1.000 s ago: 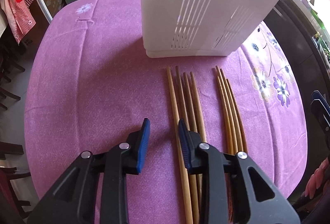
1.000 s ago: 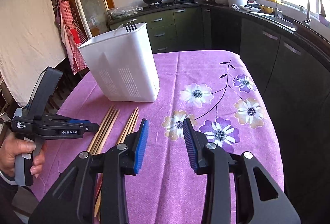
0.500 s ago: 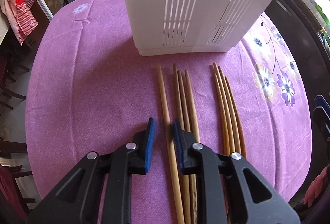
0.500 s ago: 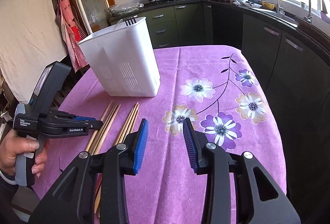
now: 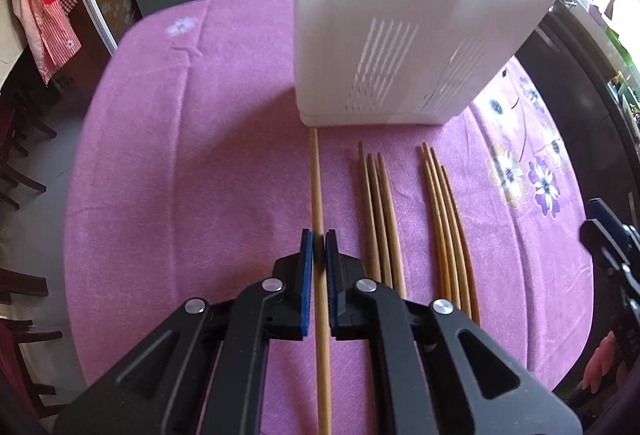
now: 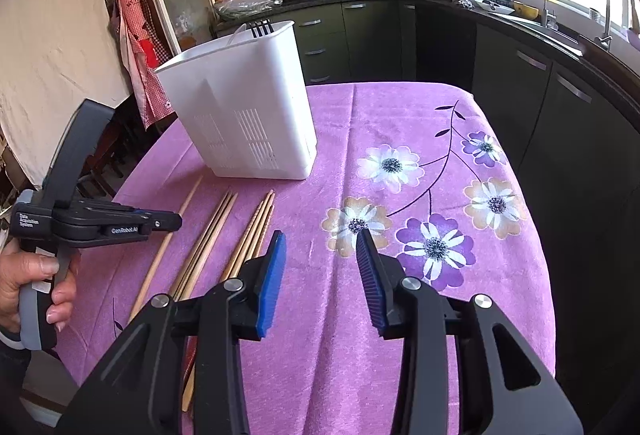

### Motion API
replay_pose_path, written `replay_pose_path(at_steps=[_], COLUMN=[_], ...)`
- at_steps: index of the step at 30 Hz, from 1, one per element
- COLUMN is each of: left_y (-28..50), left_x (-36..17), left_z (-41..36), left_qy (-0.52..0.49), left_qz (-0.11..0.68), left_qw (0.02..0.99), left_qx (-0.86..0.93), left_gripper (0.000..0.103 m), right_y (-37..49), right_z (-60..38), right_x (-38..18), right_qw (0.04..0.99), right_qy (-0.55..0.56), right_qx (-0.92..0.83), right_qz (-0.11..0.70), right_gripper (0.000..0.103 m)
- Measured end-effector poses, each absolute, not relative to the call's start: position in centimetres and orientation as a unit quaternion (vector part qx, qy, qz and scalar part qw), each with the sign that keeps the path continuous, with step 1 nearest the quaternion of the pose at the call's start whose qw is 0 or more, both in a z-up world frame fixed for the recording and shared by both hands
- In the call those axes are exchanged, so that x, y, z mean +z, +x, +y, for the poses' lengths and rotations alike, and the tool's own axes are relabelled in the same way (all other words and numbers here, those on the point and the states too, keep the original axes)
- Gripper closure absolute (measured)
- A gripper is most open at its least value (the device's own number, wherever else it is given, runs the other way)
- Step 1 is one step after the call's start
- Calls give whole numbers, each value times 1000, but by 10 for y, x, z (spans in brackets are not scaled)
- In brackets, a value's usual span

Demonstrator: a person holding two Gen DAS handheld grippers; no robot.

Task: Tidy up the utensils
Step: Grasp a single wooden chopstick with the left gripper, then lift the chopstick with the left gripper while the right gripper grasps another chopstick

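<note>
My left gripper [image 5: 319,239] is shut on one wooden chopstick [image 5: 316,179] that points toward the white slotted utensil holder [image 5: 400,35]. Its tip almost reaches the holder's base. Two bundles of chopsticks lie on the purple cloth to its right, a nearer one [image 5: 380,203] and a farther one [image 5: 444,211]. In the right wrist view the left gripper [image 6: 168,221] holds that chopstick [image 6: 188,199] left of the bundles [image 6: 224,223]. The holder [image 6: 240,111] has dark fork tines sticking out. My right gripper [image 6: 320,247] is open and empty above the cloth.
The round table wears a purple flowered cloth [image 6: 420,195]. Dark kitchen cabinets [image 6: 560,107] run along the right, close to the table edge. Chairs [image 5: 24,155] stand at the left. A red checked apron [image 6: 136,47] hangs behind the holder.
My left gripper closed on the leftmost chopstick and drew it left, away from its bundle. The right gripper stayed open and barely moved.
</note>
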State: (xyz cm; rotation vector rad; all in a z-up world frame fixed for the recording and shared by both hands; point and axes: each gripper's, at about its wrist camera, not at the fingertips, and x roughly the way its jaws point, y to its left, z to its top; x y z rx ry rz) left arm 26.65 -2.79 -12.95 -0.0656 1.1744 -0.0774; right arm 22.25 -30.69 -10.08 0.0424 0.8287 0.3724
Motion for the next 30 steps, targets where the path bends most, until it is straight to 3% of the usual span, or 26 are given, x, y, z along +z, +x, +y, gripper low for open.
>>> replay_pose_path(at_steps=[9, 17, 23, 30], left_y=[225, 180, 156, 149], left_x=[-60, -21, -9, -8], left_z=[-10, -7, -5, -5], left_qy=[-34, -28, -16, -10], left_qz=[467, 402, 375, 369], left_qw=[882, 913, 925, 927], left_qx=[-47, -57, -62, -68], left_gripper=[97, 97, 97, 97], right_y=[232, 265, 288, 293], right_z=[-295, -274, -252, -232], right_x=[-108, -133, -150, -153], right_qw=[882, 840, 811, 799], right_qy=[27, 26, 13, -11], right_qx=[202, 217, 222, 223], right_qz=[425, 496, 541, 558], right_gripper=[61, 61, 83, 89])
